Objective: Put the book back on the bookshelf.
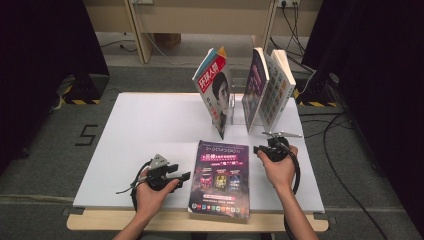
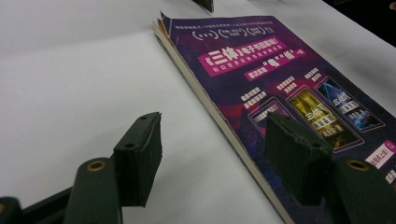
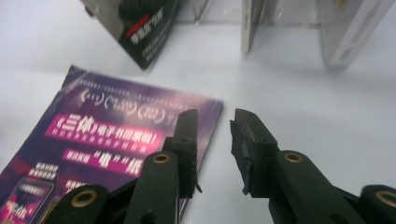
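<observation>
A purple paperback [image 1: 220, 177] lies flat on the white table top [image 1: 140, 130], near the front edge. My left gripper [image 1: 186, 176] is low at the book's left side. In the left gripper view its jaws [image 2: 212, 154] stand open astride the book's [image 2: 289, 70] long edge, one over the cover and one over the bare table. My right gripper [image 1: 257, 149] is at the book's far right corner. In the right gripper view it [image 3: 214, 140] is open by a narrow gap, with one jaw over the cover [image 3: 112, 135] and nothing between the pads.
Three books stand leaning at the table's back: one with a red and white cover [image 1: 215, 85], a purple one [image 1: 255, 87] and a pale one [image 1: 277, 87], around a clear holder [image 1: 235, 102]. Cables [image 1: 345, 150] lie on the floor at right.
</observation>
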Tool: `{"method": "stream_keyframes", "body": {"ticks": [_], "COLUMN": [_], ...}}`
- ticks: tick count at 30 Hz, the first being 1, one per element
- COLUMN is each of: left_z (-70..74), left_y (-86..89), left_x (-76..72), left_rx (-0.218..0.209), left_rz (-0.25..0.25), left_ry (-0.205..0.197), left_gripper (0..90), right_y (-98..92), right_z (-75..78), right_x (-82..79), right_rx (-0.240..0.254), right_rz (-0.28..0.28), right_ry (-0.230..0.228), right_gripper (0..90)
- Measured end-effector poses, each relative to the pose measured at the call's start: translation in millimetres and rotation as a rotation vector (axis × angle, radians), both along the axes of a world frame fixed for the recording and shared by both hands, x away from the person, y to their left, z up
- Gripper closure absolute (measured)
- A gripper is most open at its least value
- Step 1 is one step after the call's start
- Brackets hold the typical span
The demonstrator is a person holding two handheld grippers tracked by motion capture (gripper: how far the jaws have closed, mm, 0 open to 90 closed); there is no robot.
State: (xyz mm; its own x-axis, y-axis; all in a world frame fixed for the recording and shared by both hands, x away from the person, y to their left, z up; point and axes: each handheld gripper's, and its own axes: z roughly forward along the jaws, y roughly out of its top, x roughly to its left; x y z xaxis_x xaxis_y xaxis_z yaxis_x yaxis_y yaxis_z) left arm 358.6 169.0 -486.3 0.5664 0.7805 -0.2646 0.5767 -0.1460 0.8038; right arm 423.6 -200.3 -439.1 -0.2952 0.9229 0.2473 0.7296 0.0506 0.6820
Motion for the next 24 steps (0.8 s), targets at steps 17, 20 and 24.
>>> {"method": "stream_keyframes", "body": {"ticks": [17,20,24], "left_z": [-8.8,-10.3,-10.7], "left_y": [-28.2,-28.8,-30.1], "left_x": [18.8,19.2,18.4], "left_rx": [-0.030,-0.038,-0.042], "left_rz": [-0.013,-0.014,-0.021], "left_ry": [0.142,0.153,0.159], "left_gripper": [51.6,53.4,55.3], "right_y": [13.9,15.0,17.0], "right_z": [-23.7,-25.3,-28.1], "right_x": [8.2,14.9,24.7], "right_rx": [-0.004,-0.005,-0.016], "right_rz": [0.025,0.024,0.029], "right_ry": [0.116,0.129,0.142], "right_gripper": [67.9,66.7,65.4]}}
